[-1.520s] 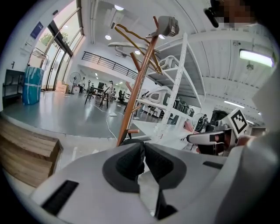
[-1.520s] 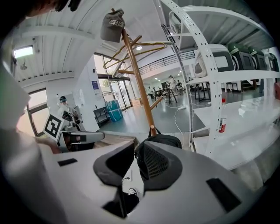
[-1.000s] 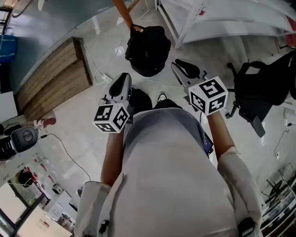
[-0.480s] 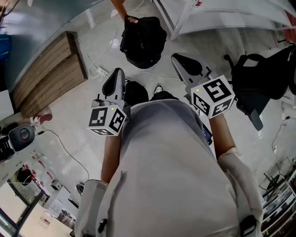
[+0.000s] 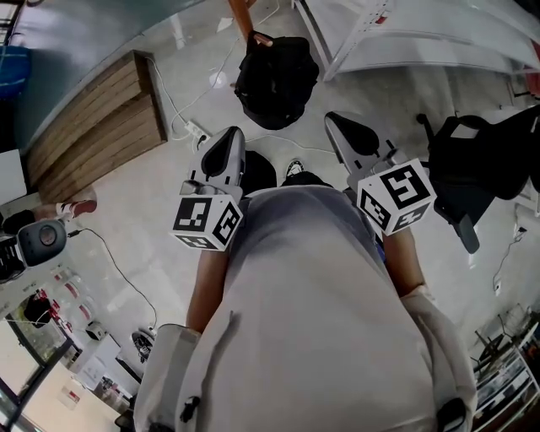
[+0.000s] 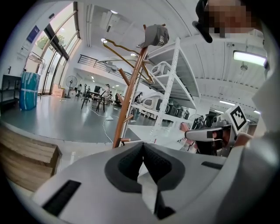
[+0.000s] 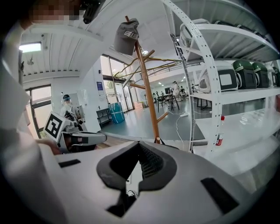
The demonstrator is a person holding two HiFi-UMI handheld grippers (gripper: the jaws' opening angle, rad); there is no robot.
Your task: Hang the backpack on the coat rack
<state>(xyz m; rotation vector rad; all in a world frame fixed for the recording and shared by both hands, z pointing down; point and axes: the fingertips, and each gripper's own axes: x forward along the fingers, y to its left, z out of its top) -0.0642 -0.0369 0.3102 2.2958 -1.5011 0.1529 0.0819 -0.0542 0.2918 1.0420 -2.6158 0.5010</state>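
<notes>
The person's grey-shirted torso (image 5: 295,312) fills the lower middle of the head view and hides the floor beneath, and only the foot of the wooden coat rack (image 5: 243,17) shows there, cut off by the top edge. The black backpack (image 5: 274,80) sits slumped on the floor against that pole, top centre, well apart from both grippers. A dark shape at the right edge, perhaps a chair (image 5: 481,160), is hard to make out. The floor (image 5: 135,219) is pale and glossy, with a white cable (image 5: 181,110) running across it, a low wooden platform (image 5: 93,139) at upper left and white shelving (image 5: 405,34) at upper right. The left gripper (image 6: 143,146) and the right gripper (image 7: 139,146) have just been closing; the jaws of each now meet, with nothing between them. Only the gripper views show the rack's upper branches and the grey cap (image 6: 156,35) on its top, along with tall windows (image 6: 52,48) and a long open hall behind, while each gripper's own body covers most of the backpack.
</notes>
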